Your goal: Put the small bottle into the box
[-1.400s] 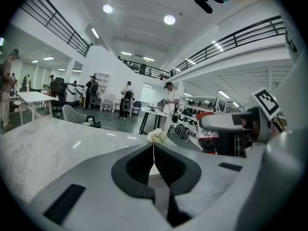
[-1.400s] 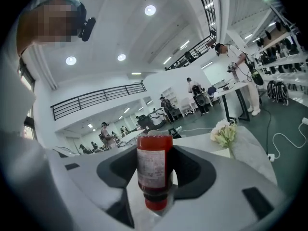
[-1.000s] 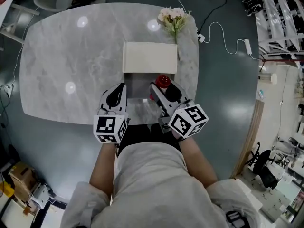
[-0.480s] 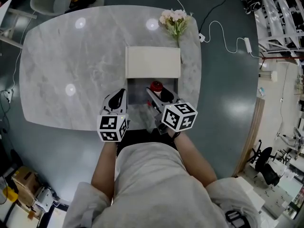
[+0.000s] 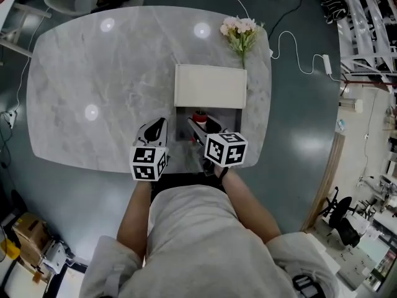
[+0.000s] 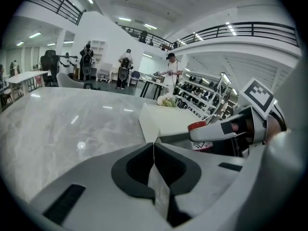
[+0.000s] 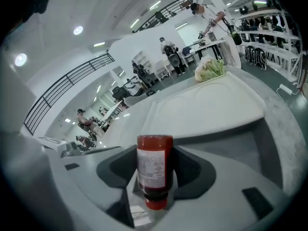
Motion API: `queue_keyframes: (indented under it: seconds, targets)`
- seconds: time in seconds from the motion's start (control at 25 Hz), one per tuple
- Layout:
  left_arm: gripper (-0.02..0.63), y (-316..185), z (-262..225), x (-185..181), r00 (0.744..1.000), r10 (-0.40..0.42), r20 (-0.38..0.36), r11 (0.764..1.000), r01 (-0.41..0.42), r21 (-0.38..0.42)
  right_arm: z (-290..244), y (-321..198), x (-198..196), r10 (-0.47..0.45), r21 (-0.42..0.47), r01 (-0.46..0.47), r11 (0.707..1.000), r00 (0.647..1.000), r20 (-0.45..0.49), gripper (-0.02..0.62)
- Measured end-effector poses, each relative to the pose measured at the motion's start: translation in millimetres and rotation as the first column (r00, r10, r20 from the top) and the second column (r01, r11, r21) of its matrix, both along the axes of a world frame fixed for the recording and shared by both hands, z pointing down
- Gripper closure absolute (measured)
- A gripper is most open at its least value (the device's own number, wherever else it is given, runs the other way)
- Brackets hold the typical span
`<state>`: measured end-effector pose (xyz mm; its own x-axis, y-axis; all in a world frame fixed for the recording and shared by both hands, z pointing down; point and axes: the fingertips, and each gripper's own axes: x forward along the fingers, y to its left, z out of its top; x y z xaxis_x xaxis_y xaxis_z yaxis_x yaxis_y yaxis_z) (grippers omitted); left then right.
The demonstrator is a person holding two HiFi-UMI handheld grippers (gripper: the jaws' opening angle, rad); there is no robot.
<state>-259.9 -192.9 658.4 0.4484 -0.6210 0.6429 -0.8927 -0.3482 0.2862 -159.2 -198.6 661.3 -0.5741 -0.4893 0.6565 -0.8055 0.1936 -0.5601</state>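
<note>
A small red bottle (image 5: 199, 115) with a white label (image 7: 153, 166) is clamped between the jaws of my right gripper (image 5: 197, 123). It hangs over the left part of the open grey box (image 5: 231, 118), whose white lid (image 5: 211, 87) lies folded back behind it. In the right gripper view the bottle (image 7: 154, 170) stands upright between the jaws, with the lid (image 7: 207, 105) beyond. My left gripper (image 5: 159, 124) is shut and empty, just left of the box, above the table's near edge. From the left gripper view the bottle (image 6: 198, 134) shows at the right.
The marble table (image 5: 93, 73) is wide and bare to the left. A bunch of pale flowers (image 5: 242, 30) lies behind the box near the far right edge. White cables (image 5: 298, 54) trail on the floor to the right.
My right gripper has shifted left with the bottle, from the box's right part to its left part. The left gripper has hardly moved.
</note>
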Motion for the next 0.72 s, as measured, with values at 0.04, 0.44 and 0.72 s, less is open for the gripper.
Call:
queue_keyframes:
  seconds: [0.04,0.44,0.72]
  targets:
    - [0.581,-1,2,-1,1.000,0.002,-0.001,1.000,-0.002,-0.004,3,0,-2,0.000,-0.012,0.000,1.000,1.000,-0.001,0.362]
    - [0.581,-4,20,-4,0.999,0.031,-0.022,0.998,-0.032,-0.052,33,2,-20,-0.033,-0.156,0.023,0.987,0.998,-0.059,0.362]
    - [0.581,-5,26,-6,0.998,0.046,-0.034,0.996,-0.049,-0.074,43,0,-30,-0.042,-0.212,0.025,0.977,0.996,-0.078,0.360]
